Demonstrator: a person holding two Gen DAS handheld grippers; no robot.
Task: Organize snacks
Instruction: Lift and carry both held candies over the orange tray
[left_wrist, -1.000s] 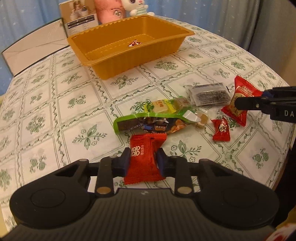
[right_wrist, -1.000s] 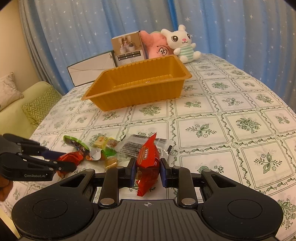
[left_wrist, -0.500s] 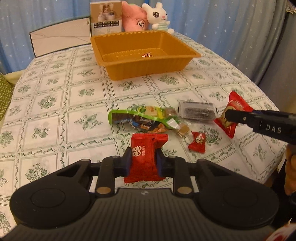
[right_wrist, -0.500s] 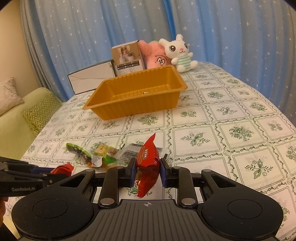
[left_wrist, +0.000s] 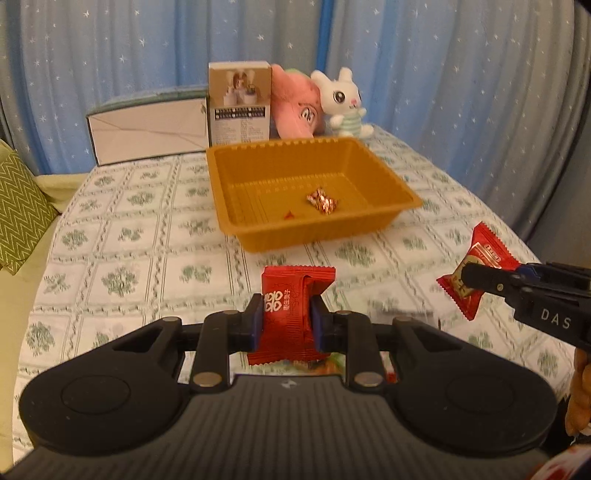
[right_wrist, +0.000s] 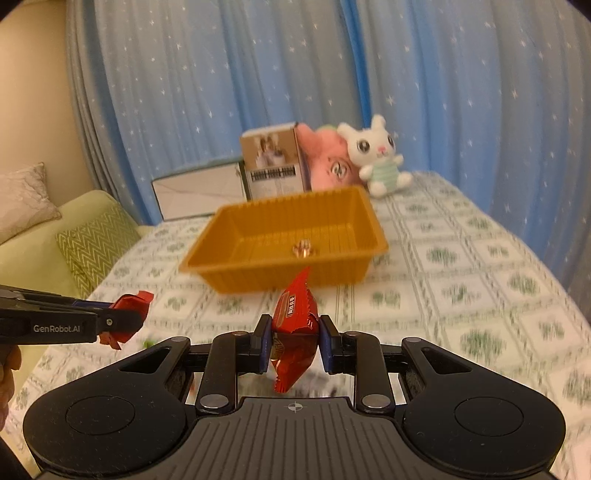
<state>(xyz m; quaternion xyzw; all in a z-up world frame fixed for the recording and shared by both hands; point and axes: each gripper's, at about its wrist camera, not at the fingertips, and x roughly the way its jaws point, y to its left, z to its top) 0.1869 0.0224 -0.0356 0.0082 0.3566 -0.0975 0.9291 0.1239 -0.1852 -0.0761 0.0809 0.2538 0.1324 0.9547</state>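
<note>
Only left view shows red scrap (left_wrist: 288, 214) in tray (left_wrist: 400, 195), beside candy (left_wrist: 322, 199)

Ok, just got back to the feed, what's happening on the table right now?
Both tools are loaded. The left tool is shut on a red snack packet, and the right tool is shut on another red packet. Both are held above the table, short of the orange tray, which holds only one small foil-wrapped candy.

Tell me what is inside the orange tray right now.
The orange tray holds one small foil-wrapped candy near the middle of its floor, plus a tiny red scrap beside it. The strip of floor behind the near wall is hidden.
</note>
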